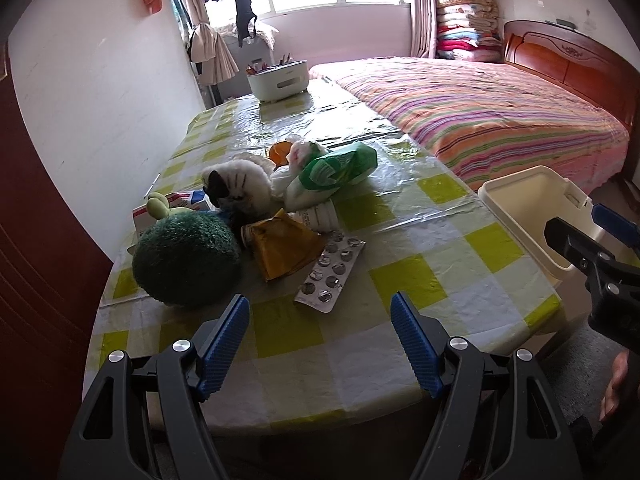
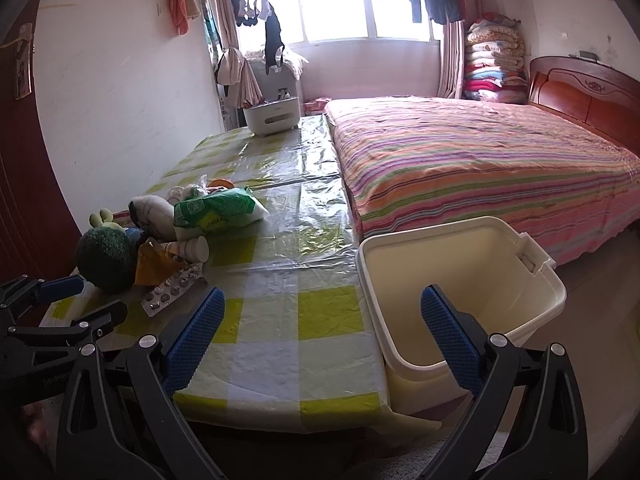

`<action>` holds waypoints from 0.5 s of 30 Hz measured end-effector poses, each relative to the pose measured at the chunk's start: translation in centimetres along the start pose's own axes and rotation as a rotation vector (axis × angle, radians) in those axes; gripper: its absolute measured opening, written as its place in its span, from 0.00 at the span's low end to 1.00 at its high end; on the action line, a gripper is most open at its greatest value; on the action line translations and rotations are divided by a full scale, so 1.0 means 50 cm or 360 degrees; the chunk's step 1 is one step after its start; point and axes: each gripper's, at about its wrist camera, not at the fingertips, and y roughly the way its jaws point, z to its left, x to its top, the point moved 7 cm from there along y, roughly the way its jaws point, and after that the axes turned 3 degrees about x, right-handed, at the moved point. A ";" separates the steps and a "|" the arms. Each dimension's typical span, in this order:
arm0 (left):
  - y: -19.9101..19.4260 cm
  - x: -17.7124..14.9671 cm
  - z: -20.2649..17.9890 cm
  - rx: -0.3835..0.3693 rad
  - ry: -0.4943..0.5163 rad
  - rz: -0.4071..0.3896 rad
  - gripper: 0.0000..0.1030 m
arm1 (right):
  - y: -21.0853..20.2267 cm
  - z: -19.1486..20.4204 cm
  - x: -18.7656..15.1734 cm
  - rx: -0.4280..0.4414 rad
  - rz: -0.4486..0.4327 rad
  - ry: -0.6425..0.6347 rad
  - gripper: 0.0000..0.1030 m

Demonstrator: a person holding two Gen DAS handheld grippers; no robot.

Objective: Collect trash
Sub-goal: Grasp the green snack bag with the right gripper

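Trash is sitting uncollected in a heap on the far-left part of the table (image 1: pixel 404 280), and the bin (image 2: pixel 460 264) standing at the table's right edge is showing a bare cream interior, so the task is, by my judgement, only beginning. The left gripper (image 1: pixel 320 320) is hovering with its jaws spread wide and holding nothing, just short of the blister pack (image 1: pixel 330 270); the right gripper (image 2: pixel 320 320) is likewise gaping and unladen, straddling the table edge and the bin's near rim. Items awaiting removal appear to be the blister pack (flat, silvery foil, dimpled with emptied pockets), a creased yellow wrapper (image 1: pixel 284 246) touching it, a white bottle (image 1: pixel 318 216) lying on its side, and a crumpled green-and-white bag (image 1: pixel 336 170), soft and glossy. Two plush toys are lying among them: a round, fuzzy green one (image 1: pixel 186 258) and a fluffy white one (image 1: pixel 240 188); these are probably not trash. The tablecloth is showing a yellow-green check under wrinkled clear plastic that is throwing glare. The bin is looking rigid, smooth and roughly rectangular.
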 end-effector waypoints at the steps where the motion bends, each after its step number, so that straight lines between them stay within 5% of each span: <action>1: 0.002 0.000 0.003 0.0002 -0.0006 0.0003 0.69 | 0.000 0.002 0.001 -0.0001 -0.0002 -0.0011 0.94; 15: 0.007 -0.004 0.035 0.0050 -0.0066 -0.0003 0.69 | 0.005 0.045 0.026 0.0128 -0.0067 -0.0125 0.94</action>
